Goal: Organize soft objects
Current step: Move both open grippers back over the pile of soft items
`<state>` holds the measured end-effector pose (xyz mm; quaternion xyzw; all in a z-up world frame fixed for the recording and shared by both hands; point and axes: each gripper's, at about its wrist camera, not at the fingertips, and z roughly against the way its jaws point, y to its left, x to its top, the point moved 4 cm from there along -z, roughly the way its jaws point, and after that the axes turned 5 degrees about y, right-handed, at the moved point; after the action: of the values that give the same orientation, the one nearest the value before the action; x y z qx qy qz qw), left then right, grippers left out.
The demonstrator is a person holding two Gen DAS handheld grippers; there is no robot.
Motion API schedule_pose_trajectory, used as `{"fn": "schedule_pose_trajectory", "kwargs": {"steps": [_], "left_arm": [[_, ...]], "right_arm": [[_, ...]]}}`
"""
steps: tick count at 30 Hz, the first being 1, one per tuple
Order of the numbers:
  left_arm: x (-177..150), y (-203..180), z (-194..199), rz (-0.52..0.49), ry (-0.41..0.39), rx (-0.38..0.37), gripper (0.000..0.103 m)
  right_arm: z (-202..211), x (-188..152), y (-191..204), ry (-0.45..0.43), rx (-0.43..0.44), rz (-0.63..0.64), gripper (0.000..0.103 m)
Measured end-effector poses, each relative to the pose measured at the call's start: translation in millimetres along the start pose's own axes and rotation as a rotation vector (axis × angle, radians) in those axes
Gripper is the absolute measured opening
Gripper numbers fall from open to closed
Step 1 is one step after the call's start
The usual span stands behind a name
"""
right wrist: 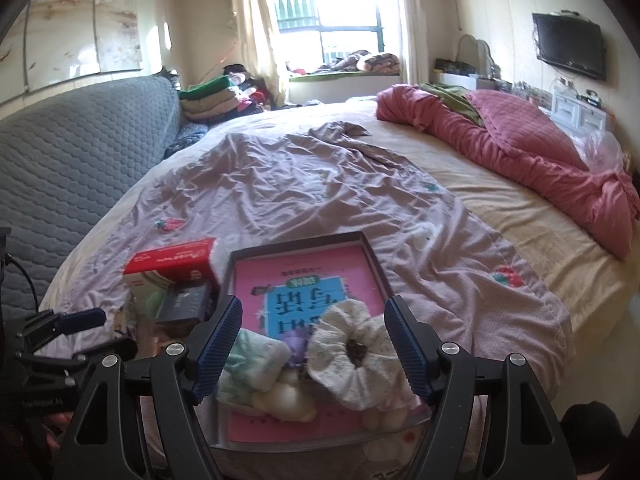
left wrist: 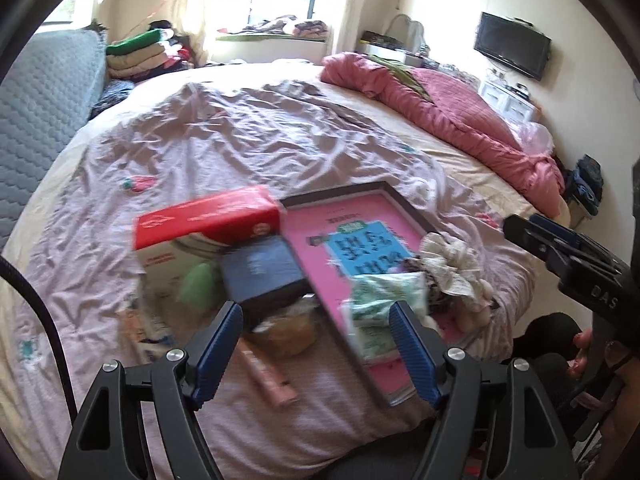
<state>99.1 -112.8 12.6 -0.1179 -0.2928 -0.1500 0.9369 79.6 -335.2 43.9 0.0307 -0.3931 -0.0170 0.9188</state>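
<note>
Lower centre of right-wrist view, w/ both tools wide and empty, right tool (right wrist: 314, 344) frames the cream ruffled fabric scrunchie (right wrist: 352, 356) on the dark-rimmed pink tray (right wrist: 304, 242), so I'd close gently on its ruffles, avoiding the rim.

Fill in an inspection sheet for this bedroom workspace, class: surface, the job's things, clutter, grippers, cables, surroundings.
Surface: bed under a wrinkled lilac sheet.
Job's things: white scrunchie, green-patterned soft pack and cream plush toy lying in the dark tray on its pink book.
Clutter: red-topped box, dark blue box, pink tube left of the tray.
Grippers: left gripper and right gripper, jaws open, nothing held.
Cables: black cable at left.
Surroundings: pink quilt, grey headboard, wall television, window.
</note>
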Motion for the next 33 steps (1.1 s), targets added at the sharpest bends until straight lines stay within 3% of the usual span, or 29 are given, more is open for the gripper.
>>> {"fn": "schedule_pose_trajectory", "kwargs": {"steps": [10,16,26,33], "left_arm": [[1.2,83.6,36.2,0.125,-0.046,0.107,0.075],[-6.4,118.0,43.5,0.193,-0.048,0.135,0.075],[-20.1,155.6,39.1,0.274,-0.035,0.155,0.075],[-31.5,168.7,20.9,0.307,0.017,0.159,0.075]], "right_arm": [[3.1,6.4,45.9,-0.007,0.068,0.064,0.075],[0.0,3.8,71.9,0.006,0.103,0.101,0.075],[-18.8,-15.7,125.4,0.068,0.176,0.186,0.075],[-41.0,-40.0,158.0,0.131,0.217,0.228,0.075]]}}
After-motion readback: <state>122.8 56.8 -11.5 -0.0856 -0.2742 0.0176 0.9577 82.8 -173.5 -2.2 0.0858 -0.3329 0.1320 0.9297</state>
